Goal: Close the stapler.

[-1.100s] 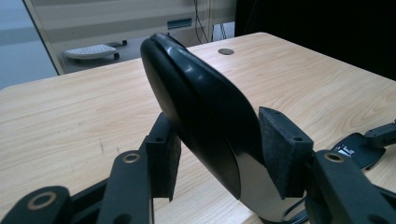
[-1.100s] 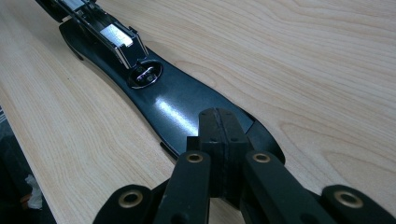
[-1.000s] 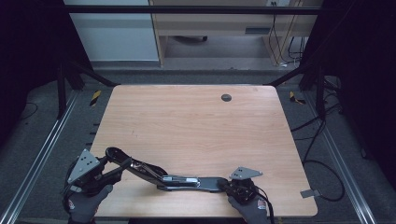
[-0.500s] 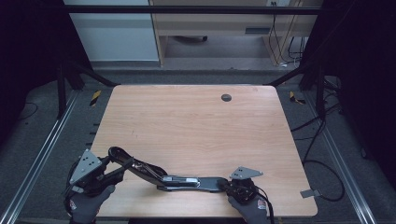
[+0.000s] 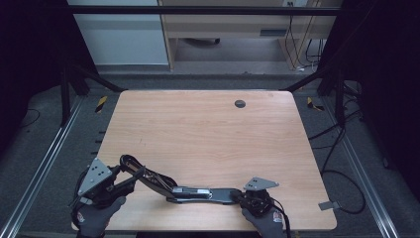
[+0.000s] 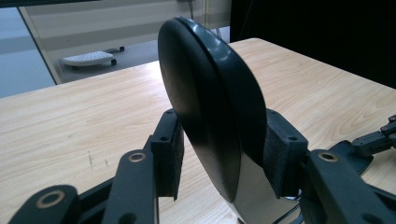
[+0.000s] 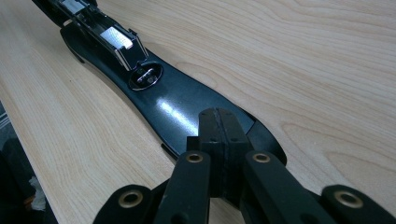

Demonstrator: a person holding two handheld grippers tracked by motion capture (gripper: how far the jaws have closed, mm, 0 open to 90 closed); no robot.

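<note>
At the near edge of the desk (image 5: 208,134), your two gloved hands come in, the left hand (image 5: 94,218) at the near left corner and the right hand (image 5: 262,220) right of the middle. Between them lies an opened black stapler (image 5: 198,192), stretched along the near edge.

Your right tool (image 5: 237,195) sits at the stapler's right end. In the right gripper view its jaws stand pressed together with nothing between them, and their tips (image 7: 219,135) rest on the rounded end of the stapler's flat base (image 7: 177,102), which lies flat on the wood. Farther along the base you can see the shiny metal anvil plate (image 7: 145,77).

Your left tool (image 5: 128,173) is at the other end, where the stapler's upper arm rises off the desk at a slant. In the left gripper view the arm's rounded black end (image 6: 210,102) stands upright between the two pads (image 6: 285,158). The jaws have just been closing, and both pads now lie against its sides.

Beyond the stapler, a round cable hole (image 5: 239,103) sits near the far edge.
</note>
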